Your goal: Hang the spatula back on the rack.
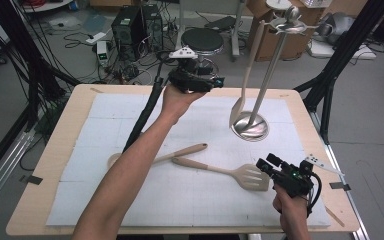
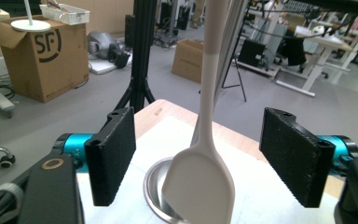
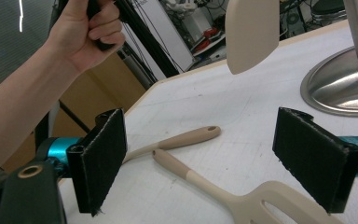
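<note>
The left tongs (image 1: 219,82) hung raised over the far side of the desk (image 1: 55,150), pointing toward the metal stand (image 1: 275,60), with jaws standing wide apart and gripping nothing. In the left gripper view the hanging spatula (image 2: 200,182) showed between those jaws but farther off, clear of both pads — its blade dangled just above the stand's round base (image 2: 151,186). From the high view the same spatula hung from a hook at the top of the stand, its handle slanting down toward the base (image 1: 252,127). The right tongs (image 1: 266,165) sat low near the desk's near right corner, their jaws also spread wide and empty. Just in front of them lay the slotted turner (image 1: 240,172) on the white mat (image 1: 180,200), its head close to the jaws but not touched. Beside it — the handle ends near each other, whether touching could not be told — lay a wooden spoon (image 1: 175,152), partly hidden by the left forearm (image 1: 130,170).
</note>
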